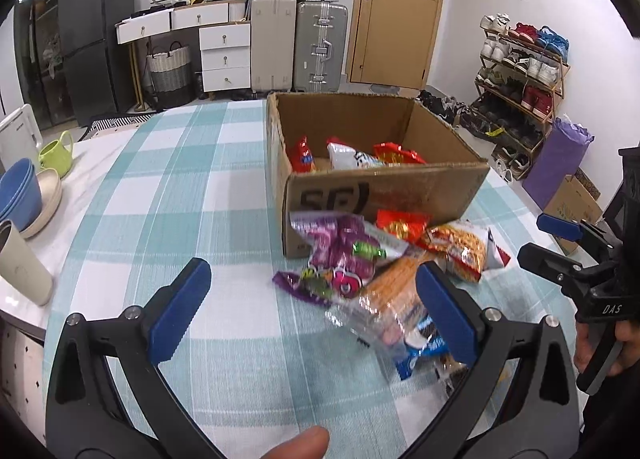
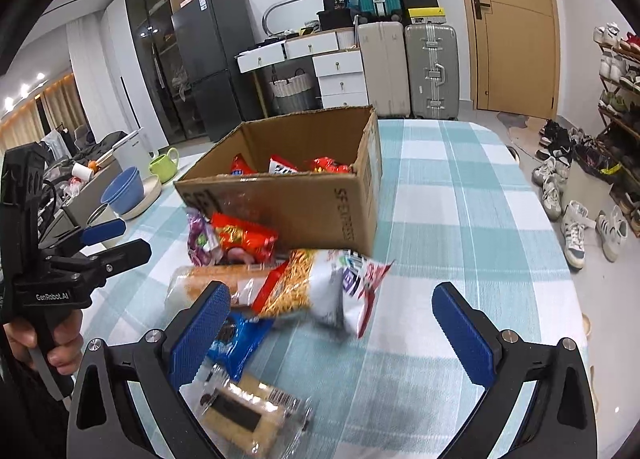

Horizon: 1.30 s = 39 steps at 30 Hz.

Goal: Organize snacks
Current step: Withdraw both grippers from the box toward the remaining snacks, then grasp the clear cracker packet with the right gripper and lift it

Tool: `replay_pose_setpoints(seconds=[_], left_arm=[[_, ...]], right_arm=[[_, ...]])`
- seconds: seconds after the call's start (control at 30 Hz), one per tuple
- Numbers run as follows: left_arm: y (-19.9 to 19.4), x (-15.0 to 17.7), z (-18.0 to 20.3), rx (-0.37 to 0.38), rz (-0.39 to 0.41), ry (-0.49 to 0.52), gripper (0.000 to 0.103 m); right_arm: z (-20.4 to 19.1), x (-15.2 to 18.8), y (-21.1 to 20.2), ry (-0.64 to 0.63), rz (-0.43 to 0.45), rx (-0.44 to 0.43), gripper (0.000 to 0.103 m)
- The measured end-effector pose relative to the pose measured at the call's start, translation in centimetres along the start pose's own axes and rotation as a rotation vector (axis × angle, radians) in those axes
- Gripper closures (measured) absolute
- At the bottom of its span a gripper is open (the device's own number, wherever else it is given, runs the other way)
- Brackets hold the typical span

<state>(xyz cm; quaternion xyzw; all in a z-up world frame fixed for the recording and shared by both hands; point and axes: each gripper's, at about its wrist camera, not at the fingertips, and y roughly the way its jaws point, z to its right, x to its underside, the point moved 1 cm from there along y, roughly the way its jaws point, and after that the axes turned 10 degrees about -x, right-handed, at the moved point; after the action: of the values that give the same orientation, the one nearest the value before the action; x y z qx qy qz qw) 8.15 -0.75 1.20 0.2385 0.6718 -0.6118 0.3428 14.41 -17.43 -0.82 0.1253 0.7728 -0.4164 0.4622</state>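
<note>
checked teal-and-white cloth covered the table [image 1: 168, 187] under both my grippers. my left gripper [image 1: 308, 311] stood with its jaws wide apart, nothing between the pads, just left of the snack pile. my right gripper [image 2: 340, 335] was spread wide too, its left pad over a blue cookie packet [image 2: 236, 339], gripping nothing. beyond lay a noodle snack bag [image 2: 304, 287], a red packet [image 2: 244, 239] and a purple candy bag [image 1: 340, 251], heaped against the front wall of the cardboard box [image 1: 384, 191]. inside the box some red and white packets [image 1: 352, 155] already lay. blue bowls [image 1: 20, 191] sat far left.
</note>
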Motion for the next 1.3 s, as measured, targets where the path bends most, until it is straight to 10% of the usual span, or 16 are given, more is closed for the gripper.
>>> replay_pose_setpoints(seconds=[0.9, 1.3], left_arm=[[-1.1, 3.9, -1.2, -0.020, -0.044, -0.002, 0.001], [-0.2, 4.2, -1.1, -0.024, -0.065, 0.000, 0.001]], right_arm=[[-4.8, 7.8, 4.2, -0.004, -0.211, -0.039, 0.001], [-7.7, 8.7, 6.4, -0.119, -0.257, 0.087, 0.000]])
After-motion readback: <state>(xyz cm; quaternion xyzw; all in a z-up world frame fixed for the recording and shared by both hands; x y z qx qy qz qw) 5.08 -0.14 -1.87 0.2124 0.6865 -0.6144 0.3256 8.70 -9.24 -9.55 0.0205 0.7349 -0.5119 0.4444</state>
